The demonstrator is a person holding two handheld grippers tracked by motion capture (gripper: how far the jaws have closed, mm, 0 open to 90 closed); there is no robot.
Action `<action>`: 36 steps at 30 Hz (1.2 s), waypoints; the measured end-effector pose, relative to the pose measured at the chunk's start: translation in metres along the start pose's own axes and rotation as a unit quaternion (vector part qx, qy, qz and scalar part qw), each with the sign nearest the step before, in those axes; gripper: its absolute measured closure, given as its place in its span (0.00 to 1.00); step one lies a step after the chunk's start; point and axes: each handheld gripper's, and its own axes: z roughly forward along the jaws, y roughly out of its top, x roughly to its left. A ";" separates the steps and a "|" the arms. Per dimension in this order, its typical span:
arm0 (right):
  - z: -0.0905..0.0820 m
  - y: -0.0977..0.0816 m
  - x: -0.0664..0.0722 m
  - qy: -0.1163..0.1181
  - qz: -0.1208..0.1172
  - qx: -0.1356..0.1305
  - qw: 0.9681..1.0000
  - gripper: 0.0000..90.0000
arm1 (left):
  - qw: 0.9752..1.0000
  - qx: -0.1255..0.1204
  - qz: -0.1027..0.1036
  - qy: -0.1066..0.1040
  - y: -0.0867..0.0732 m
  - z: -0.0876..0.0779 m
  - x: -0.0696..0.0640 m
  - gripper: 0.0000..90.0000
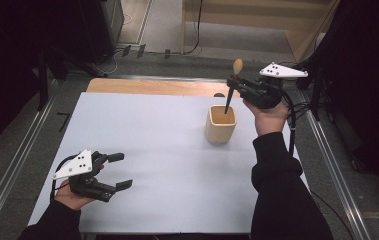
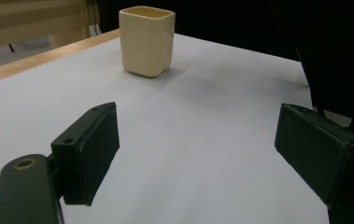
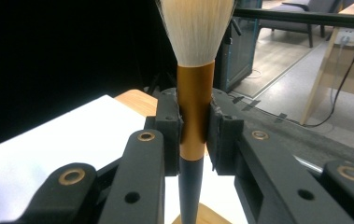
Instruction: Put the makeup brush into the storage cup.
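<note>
Brush [image 3: 194, 116] clamped in right gripper [image 1: 234, 86] jaws | over cup [image 1: 221, 125] | left gripper [image 1: 119, 171] jaws apart

We see the brush's [image 3: 194, 116] bristle tip cut off by the right gripper view's top edge, its handle end hidden inside the cup [image 1: 221, 124].

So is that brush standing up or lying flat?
Upright: the brush is clamped bristles-up in the right gripper, handle tip in the cup.

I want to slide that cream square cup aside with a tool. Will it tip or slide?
The cream square cup probably slides rather than tips: it looks squat, with a broad flat base on the smooth white table. Its glossy, thick walls suggest ceramic, so likely heavyish and chippable. The copper-handled brush standing inside may rattle.
</note>
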 end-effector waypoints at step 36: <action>0.027 -0.050 -0.008 -0.019 0.022 0.011 1.000 0.87 | 1.000 -0.006 -0.014 -0.013 0.000 0.002 0.002 0.16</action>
